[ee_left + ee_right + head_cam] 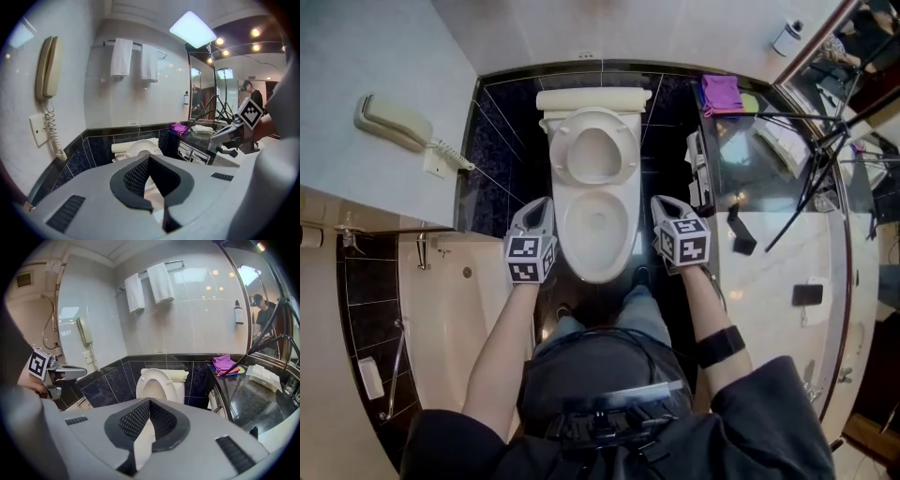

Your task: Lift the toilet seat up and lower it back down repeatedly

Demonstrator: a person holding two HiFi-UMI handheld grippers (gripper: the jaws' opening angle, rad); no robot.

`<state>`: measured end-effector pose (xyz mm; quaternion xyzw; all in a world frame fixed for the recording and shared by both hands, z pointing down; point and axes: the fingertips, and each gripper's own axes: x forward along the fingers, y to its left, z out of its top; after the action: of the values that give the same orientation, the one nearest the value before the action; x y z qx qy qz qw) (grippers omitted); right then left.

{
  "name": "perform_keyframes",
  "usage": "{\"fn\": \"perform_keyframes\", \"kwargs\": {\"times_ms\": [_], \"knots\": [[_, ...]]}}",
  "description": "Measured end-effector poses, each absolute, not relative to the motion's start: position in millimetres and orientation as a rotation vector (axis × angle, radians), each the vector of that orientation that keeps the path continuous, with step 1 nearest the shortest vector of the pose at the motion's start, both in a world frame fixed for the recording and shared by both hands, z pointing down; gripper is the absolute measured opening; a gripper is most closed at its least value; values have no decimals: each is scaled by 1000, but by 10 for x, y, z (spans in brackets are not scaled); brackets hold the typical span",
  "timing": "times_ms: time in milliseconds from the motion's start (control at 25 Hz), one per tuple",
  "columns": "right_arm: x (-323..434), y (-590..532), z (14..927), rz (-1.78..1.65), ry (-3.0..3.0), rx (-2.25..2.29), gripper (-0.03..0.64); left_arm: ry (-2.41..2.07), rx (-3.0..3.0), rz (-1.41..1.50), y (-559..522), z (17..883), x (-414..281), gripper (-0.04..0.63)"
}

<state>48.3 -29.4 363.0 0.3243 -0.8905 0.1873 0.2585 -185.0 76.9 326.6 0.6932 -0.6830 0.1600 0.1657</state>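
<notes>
so: seat is up, both grippers stand clear beside the bowl

we see the toilet seat (561, 155) raised, leaning back against the tank (592, 97), well ahead of both sets of fingertips and touched by neither. we judge this to be the top of a cycle, with the lowering half to come.

the left gripper (541, 204) sits just off the left side of the bowl (598, 230), and the right gripper (665, 203) just off its right side, so the bowl lies between the two. that even spacing probably keeps either hand ready to reach forward to the seat's rim.

the left fingers (136, 176) are closed together at the tips with nothing between them; past them we make out only the raised seat and the tiled wall. the right fingers (136, 420) are likewise pressed together and empty, the seat standing upright beyond their tips.

closed fingers suit the job, we think: a hinged seat needs a hook or a push at its edge, not a pinch. to bring it down, a fingertip would have to get behind the top of the ring and tip it forward gently, or it may drop and slam onto the bowl.
</notes>
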Motion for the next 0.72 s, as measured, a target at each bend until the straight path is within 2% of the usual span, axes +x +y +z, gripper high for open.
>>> {"fn": "perform_keyframes", "kwargs": {"times_ms": [720], "knots": [[720,418,3533,445,-2375,943,17,-1913,2020,380,1466,3026,-1864,0]]}}
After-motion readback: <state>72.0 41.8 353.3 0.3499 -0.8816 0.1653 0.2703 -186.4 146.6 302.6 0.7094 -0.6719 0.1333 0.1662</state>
